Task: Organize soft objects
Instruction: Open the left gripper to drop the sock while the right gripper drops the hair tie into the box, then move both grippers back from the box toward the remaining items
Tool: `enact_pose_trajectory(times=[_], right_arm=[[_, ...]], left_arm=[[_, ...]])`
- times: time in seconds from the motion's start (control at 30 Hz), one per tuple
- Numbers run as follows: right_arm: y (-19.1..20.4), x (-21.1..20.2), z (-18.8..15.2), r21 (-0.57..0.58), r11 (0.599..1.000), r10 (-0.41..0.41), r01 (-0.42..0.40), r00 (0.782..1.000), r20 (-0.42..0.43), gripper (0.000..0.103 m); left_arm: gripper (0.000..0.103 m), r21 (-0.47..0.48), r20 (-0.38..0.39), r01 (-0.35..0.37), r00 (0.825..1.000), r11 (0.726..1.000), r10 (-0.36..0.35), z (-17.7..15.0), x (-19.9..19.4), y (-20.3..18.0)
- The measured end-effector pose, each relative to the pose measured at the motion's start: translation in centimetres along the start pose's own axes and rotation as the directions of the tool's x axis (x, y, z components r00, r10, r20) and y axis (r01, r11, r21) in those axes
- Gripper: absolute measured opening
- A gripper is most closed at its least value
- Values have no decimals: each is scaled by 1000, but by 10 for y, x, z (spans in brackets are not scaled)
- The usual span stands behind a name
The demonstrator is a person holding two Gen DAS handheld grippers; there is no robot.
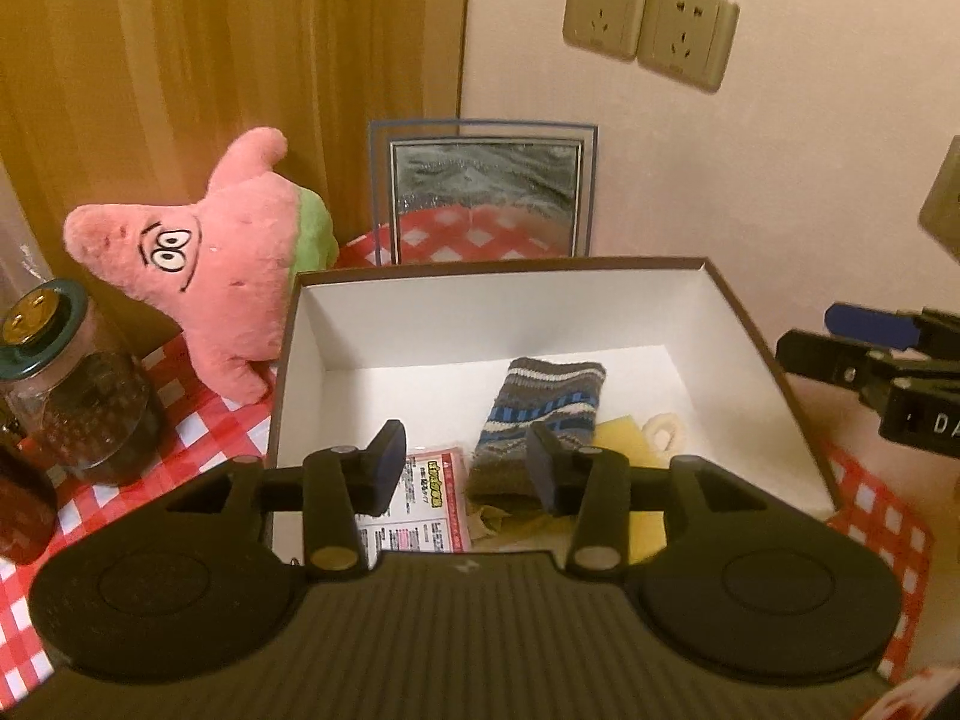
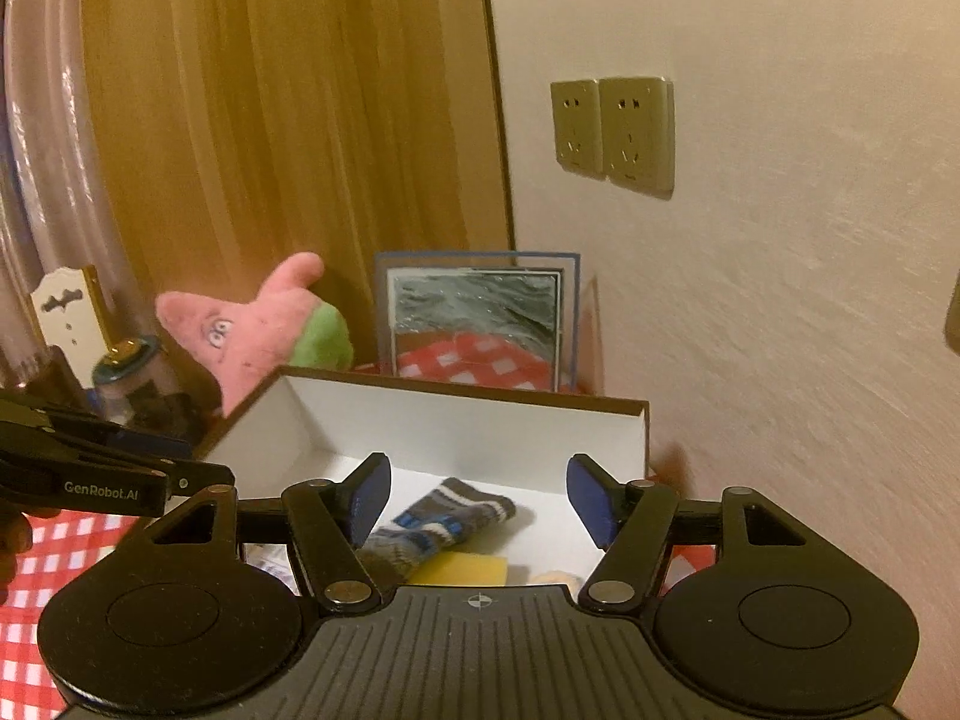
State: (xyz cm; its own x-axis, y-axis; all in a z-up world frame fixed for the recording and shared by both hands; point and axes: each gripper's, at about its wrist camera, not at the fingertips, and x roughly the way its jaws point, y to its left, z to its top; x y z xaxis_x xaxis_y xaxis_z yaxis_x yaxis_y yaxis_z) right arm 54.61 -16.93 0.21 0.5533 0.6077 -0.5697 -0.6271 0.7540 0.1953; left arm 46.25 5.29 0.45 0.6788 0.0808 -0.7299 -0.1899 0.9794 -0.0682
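Observation:
An open white-lined box (image 1: 312, 324) (image 2: 432, 414) stands on the red checked tablecloth. In it lie a grey-and-blue knitted sock (image 1: 540, 414) (image 2: 444, 522), a yellow sponge (image 1: 621, 435) (image 2: 468, 570), a white ring (image 1: 663, 429) and a printed packet (image 1: 426, 480). A pink star plush (image 1: 210, 264) (image 2: 264, 324) leans left of the box, outside it. My left gripper (image 1: 465, 468) is open and empty above the box's near edge. My right gripper (image 2: 480, 501) is open and empty over the box; it also shows in the left wrist view (image 1: 864, 342).
A framed picture (image 1: 480, 198) (image 2: 480, 318) leans on the wall behind the box. A glass jar (image 1: 78, 384) (image 2: 138, 378) with a dark lid stands at left. Wall sockets (image 1: 648, 24) are above. A wooden panel (image 1: 228, 48) rises behind the plush.

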Motion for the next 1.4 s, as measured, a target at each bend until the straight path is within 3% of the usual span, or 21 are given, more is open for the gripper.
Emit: enact_pose_trajectory(times=[0.2, 0.73, 1.07, 1.4], right_arm=[[9, -28, -8, 31, 999, 16, -17, 1000, 6, 65], [31, -110, -63, 146, 987, 78, -72, 996, -35, 66], [62, -146, -111, 127, 990, 72, -57, 991, -116, 66], [77, -158, -159, 199, 979, 94, -50, 971, -218, 66]], left_arm=[[49, -21, 36, 5, 999, 1000, -4, -15, -36, 1], [49, -50, 57, 0, 998, 999, 3, -93, -121, 8], [49, -105, -11, -18, 1000, 994, 17, -153, -149, 24], [49, -126, -80, -17, 997, 992, 7, -205, -163, 29]])
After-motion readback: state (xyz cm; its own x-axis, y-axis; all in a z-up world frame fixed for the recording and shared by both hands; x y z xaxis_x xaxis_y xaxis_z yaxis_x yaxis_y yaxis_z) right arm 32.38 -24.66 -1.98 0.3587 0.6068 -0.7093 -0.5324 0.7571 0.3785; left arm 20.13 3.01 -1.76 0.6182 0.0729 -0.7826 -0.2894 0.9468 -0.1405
